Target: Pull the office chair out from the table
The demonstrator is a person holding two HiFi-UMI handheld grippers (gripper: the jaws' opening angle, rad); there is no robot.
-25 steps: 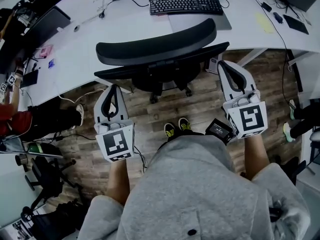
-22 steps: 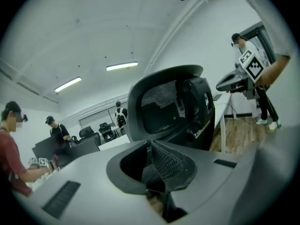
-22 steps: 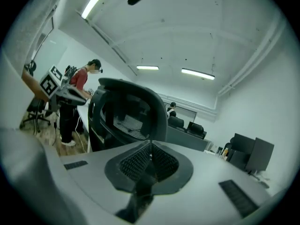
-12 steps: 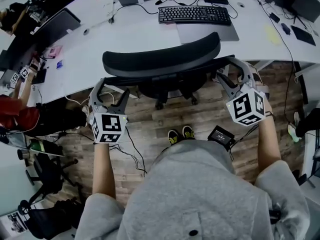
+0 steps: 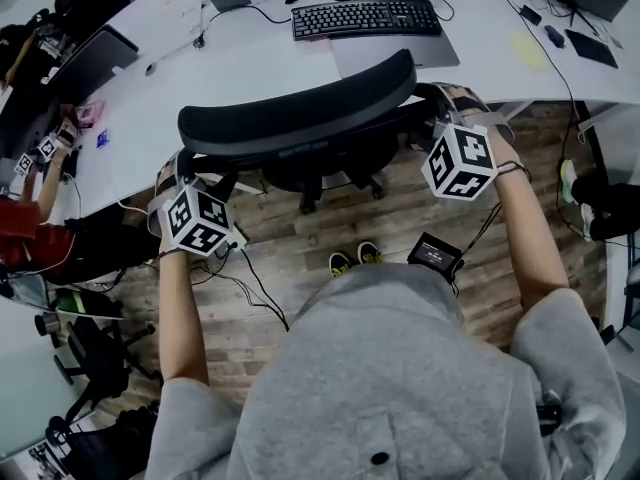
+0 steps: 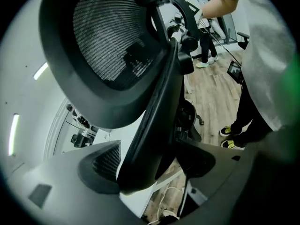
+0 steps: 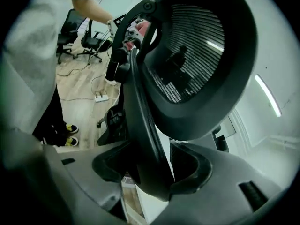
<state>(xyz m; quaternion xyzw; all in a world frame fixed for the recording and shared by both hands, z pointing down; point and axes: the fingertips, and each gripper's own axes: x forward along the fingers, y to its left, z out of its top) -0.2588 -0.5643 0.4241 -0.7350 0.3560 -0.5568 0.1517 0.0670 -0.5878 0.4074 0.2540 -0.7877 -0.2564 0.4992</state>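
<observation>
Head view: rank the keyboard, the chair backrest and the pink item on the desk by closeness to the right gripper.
Right gripper: jaws opening.
1. Chair backrest, its frame between the jaws.
2. Keyboard, up-left on the desk.
3. Pink item, far left desk edge.

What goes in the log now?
left gripper: fingers opening, left backrest edge between | right gripper: fingers opening, right backrest edge between | office chair: at table, unpulled
</observation>
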